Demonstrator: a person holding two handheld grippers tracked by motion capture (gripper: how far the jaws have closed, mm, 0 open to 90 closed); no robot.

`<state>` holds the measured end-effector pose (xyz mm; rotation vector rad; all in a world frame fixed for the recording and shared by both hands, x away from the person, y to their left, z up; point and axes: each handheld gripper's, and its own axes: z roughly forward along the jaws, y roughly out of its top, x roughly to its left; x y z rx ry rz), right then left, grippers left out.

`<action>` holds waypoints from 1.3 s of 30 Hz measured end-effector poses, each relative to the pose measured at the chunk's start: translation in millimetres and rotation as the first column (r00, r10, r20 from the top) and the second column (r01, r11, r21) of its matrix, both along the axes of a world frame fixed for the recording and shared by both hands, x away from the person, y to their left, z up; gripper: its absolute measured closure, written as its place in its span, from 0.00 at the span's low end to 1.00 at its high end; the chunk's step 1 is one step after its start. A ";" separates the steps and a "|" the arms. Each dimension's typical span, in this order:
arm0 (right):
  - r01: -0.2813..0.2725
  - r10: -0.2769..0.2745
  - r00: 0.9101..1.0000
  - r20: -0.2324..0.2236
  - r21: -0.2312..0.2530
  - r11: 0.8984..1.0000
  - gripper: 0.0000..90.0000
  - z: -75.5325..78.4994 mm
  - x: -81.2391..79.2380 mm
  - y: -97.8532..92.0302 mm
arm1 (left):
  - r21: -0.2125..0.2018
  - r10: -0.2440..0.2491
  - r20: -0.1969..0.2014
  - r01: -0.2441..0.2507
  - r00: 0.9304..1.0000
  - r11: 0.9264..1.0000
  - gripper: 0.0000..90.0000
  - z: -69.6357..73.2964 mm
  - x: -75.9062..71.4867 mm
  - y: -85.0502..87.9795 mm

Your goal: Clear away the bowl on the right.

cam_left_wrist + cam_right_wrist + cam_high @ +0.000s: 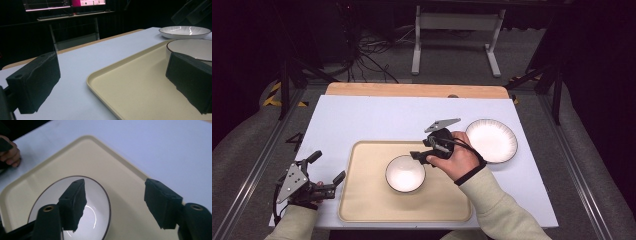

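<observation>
Right tool [115, 205] agape astride bowl [97, 220] rim

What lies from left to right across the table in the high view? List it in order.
left gripper → tray → bowl → right gripper → plate

text: none legible | monitor [65, 3]: screen content too small to read
</observation>
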<state>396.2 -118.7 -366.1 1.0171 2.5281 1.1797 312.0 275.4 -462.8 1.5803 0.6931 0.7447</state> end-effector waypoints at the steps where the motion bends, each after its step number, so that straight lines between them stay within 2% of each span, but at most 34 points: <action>1: -0.007 0.006 1.000 0.024 0.026 1.000 0.33 0.8 -1.5 -2.6 | -0.001 -0.001 -0.002 0.001 1.000 1.000 0.00 -0.1 0.0 -0.1; 4: -0.034 0.029 0.996 0.087 0.054 0.998 0.31 2.5 -4.4 -8.2 | 0.000 0.000 -0.001 0.000 1.000 1.000 0.00 -0.1 0.4 -0.6; 6: -0.052 0.042 0.989 0.142 0.071 0.996 0.30 4.1 -6.8 -12.7 | 0.001 0.000 0.000 0.000 1.000 1.000 0.00 -0.2 0.2 -0.8; 8: -0.072 0.054 0.978 0.200 0.085 0.994 0.27 5.8 -9.8 -16.5 | 0.005 -0.001 0.002 0.001 1.000 1.000 0.00 -0.1 0.3 -0.9; 11: -0.089 0.056 0.951 0.305 0.096 0.991 0.23 8.4 -14.4 -22.6 | 0.006 -0.002 0.001 0.002 1.000 1.000 0.00 -0.2 0.2 -1.0; 14: -0.096 0.054 0.942 0.331 0.110 0.989 0.23 8.4 -17.1 -27.6 | 0.009 -0.002 0.001 0.002 1.000 1.000 0.00 -0.1 0.1 -1.3; 16: -0.110 0.062 0.928 0.367 0.113 0.987 0.23 8.1 -19.5 -31.0 | 0.009 -0.002 0.001 0.002 1.000 1.000 0.00 -0.1 0.0 -1.4; 17: -0.113 0.062 0.926 0.372 0.116 0.987 0.23 7.8 -20.9 -32.5 | 0.009 -0.002 0.001 0.002 1.000 1.000 0.00 -0.1 0.0 -1.4; 19: -0.122 0.065 0.916 0.396 0.122 0.985 0.24 7.4 -24.1 -36.1 | 0.010 -0.002 0.001 0.002 1.000 1.000 0.00 -0.2 0.0 -1.5; 20: -0.138 0.078 0.906 0.417 0.115 0.984 0.24 7.2 -24.9 -37.6 | 0.010 -0.002 0.001 0.002 1.000 1.000 0.00 -0.2 0.0 -1.5; 22: -0.160 0.085 0.879 0.468 0.121 0.980 0.25 7.2 -28.8 -41.2 | 0.010 -0.001 0.002 0.001 1.000 1.000 0.00 -0.3 -0.1 -1.8; 26: -0.188 0.087 0.860 0.504 0.154 0.970 0.24 6.1 -34.2 -46.5 | 0.010 -0.001 0.002 0.001 1.000 1.000 0.00 -0.2 0.0 -1.7; 27: -0.188 0.087 0.860 0.504 0.154 0.970 0.24 6.1 -34.2 -46.5 | 0.010 -0.001 0.002 0.001 1.000 1.000 0.00 -0.2 0.0 -1.7; 28: -0.193 0.083 0.853 0.516 0.163 0.967 0.24 5.6 -35.6 -47.9 | 0.010 -0.001 0.002 0.001 1.000 1.000 0.00 -0.2 -0.1 -1.7; 29: -0.201 0.082 0.841 0.534 0.168 0.965 0.23 5.2 -37.4 -49.9 | 0.010 -0.001 0.002 0.001 1.000 1.000 0.00 -0.2 -0.1 -1.7; 30: -0.210 0.075 0.825 0.560 0.181 0.961 0.22 4.5 -40.2 -53.0 | 0.010 -0.001 0.002 0.001 1.000 1.000 0.00 -0.2 -0.1 -1.8; 31: -0.210 0.075 0.825 0.560 0.181 0.961 0.22 4.5 -40.2 -53.0 | 0.010 -0.001 0.002 0.001 1.000 1.000 0.00 -0.2 -0.1 -1.7; 33: -0.216 0.061 0.813 0.580 0.201 0.956 0.20 2.8 -43.6 -58.0 | 0.009 -0.001 0.002 0.001 1.000 1.000 0.00 -0.2 0.0 -1.7; 39: -0.202 0.041 0.810 0.585 0.214 0.956 0.19 -0.5 -44.2 -64.7 | 0.007 -0.001 0.000 0.001 1.000 1.000 0.00 -0.1 0.1 -1.3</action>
